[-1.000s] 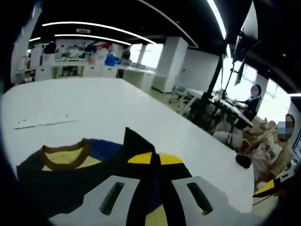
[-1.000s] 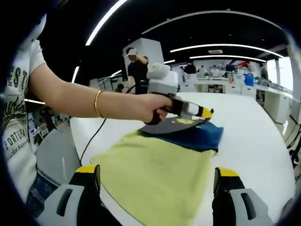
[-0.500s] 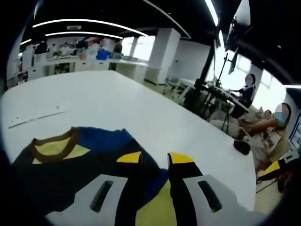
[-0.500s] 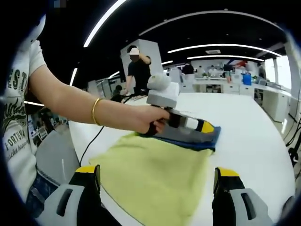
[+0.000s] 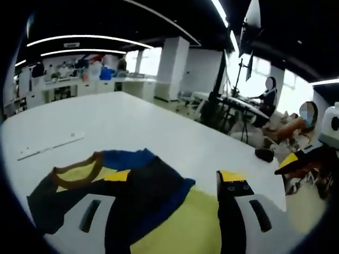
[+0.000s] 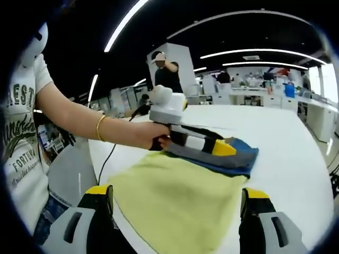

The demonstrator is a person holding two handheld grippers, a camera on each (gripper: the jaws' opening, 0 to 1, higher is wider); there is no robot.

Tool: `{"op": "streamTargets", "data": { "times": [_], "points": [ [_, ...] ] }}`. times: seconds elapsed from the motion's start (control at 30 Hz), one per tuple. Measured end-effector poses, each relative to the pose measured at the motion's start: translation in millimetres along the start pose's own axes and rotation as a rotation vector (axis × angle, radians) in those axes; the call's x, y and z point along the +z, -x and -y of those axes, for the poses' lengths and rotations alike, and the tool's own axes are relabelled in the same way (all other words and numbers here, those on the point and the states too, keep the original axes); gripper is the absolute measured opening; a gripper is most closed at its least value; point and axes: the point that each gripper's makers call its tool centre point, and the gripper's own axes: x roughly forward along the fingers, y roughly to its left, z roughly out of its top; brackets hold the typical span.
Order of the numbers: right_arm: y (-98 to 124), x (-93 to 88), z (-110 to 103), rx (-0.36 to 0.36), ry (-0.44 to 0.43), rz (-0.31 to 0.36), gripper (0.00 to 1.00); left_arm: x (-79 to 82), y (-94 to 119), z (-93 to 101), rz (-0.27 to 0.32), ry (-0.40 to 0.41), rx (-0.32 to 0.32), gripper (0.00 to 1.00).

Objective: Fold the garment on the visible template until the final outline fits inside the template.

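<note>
A long white table (image 5: 132, 121) in a bright open-plan lab carries the work, with people seated at desks along the far windows and one standing behind. On it lies a soft knit T-shirt, pale yellow in the body with navy-blue sleeves and a brown-edged collar (image 6: 180, 198), partly folded: in the right gripper view the yellow body spreads flat nearest the camera and the navy part is doubled over at its far end. The left gripper (image 6: 204, 145), held in a person's hand (image 6: 148, 136), rests low on that navy fold; in the left gripper view its jaws stand well apart with cloth lying between and beneath them, so it looks released rather than pinching. The right gripper (image 6: 172, 209) hovers just short of the near yellow hem, jaws wide and holding nothing. No template outline can be made out on the table. The cloth looks light, limp and prone to dragging or bunching, so it is probably best pinched at a hem edge or corner, through both layers, and lifted only slightly while carried across.
</note>
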Motion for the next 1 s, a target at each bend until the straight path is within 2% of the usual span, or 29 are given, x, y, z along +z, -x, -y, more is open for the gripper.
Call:
{"op": "streamTargets", "data": {
  "times": [0.07,0.3,0.47,0.6,0.63,0.67,0.8,1.0],
  "points": [
    [0.7,0.4,-1.4,0.017,0.004,-0.011,0.99,1.4,7.5,1.7,0.025,0.007,-0.016,0.72],
    [4.7,0.8,-4.8,0.056,0.049,-0.059,0.99,-4.8,42.1,5.9,0.026,-0.021,-0.045,0.90],
    [6.3,-1.4,-5.6,0.072,0.078,-0.094,0.99,-8.5,63.7,9.9,0.021,-0.052,-0.057,0.99],
    [7.3,-3.5,-7.2,0.089,0.098,-0.121,0.99,-15.5,81.8,9.2,-0.001,-0.049,-0.055,0.99],
    [7.6,-4.1,-7.5,0.093,0.103,-0.126,0.99,-16.6,87.3,11.4,0.004,0.006,-0.061,0.99],
    [8.5,-5.7,-8.3,0.101,0.110,-0.140,0.99,-17.3,91.4,12.1,0.002,0.024,-0.067,0.99],
    [12.3,-11.3,-10.2,0.115,0.138,-0.182,0.99,-19.5,111.1,14.2,-0.001,-0.024,-0.057,0.99],
    [14.5,-18.6,-15.2,0.140,0.166,-0.225,0.99,-36.4,145.8,23.3,-0.029,-0.056,-0.056,0.99]
  ]
}}
